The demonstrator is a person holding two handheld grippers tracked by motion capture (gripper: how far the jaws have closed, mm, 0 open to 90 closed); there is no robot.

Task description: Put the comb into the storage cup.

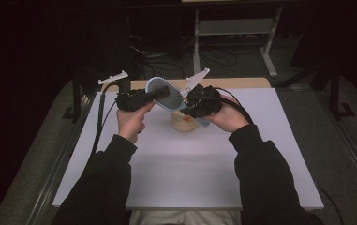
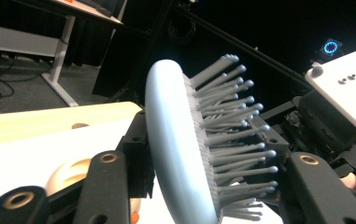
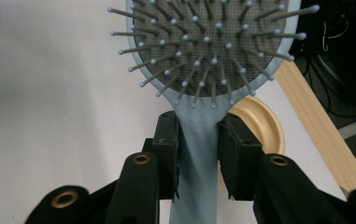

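Above white table (image 1: 190, 159), both grippers' fingers clamp blue hairbrush (image 1: 164, 93) over empty wooden bowl (image 1: 184, 123).

I see black long sleeves (image 1: 260, 173) on both arms, black grippers with brass-ringed screw holes in the jaws, grey three-cornered plates on top, black cables trailing near the left gripper (image 1: 159, 93).

High view sits overhead, faces 12 o'clock across counter (image 1: 185, 159). Both gripper views ride super close behind own jaws; all three share hairbrush (image 1: 165, 93) head.
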